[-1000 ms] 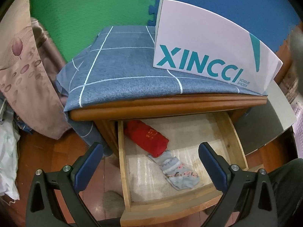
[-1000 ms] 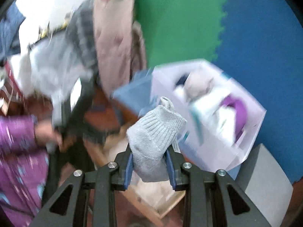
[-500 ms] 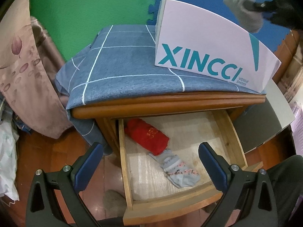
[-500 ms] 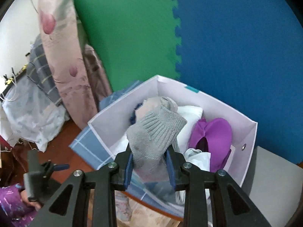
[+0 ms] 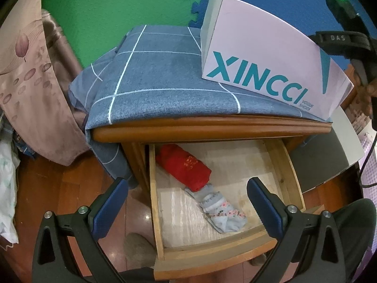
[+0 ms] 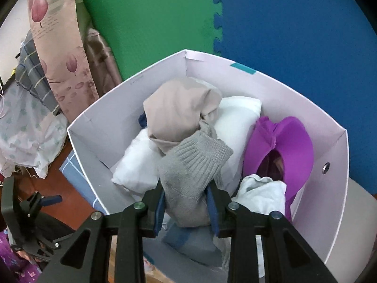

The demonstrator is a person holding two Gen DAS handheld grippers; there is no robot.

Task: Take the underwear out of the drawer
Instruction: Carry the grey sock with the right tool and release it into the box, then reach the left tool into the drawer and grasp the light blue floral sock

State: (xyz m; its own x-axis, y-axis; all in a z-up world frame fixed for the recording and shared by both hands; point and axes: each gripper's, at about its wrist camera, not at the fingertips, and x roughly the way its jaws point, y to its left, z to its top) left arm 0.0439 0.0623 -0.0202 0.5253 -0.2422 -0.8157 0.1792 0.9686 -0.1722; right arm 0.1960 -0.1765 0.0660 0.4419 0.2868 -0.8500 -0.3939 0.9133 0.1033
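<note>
Soft even indoor light, sharp focus, fisheye bending, dark vignetted corners

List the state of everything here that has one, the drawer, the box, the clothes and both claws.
Drawer: pulled open.
Red roll: in the drawer.
Patterned sock: flat in the drawer.
Box: lidless, holds clothes.
Grey sock: gripped over the box.
Left claw: open, empty.
Right claw: shut on the grey sock.

Two garments (image 5: 184, 168) in one drawer (image 5: 212, 254)
</note>
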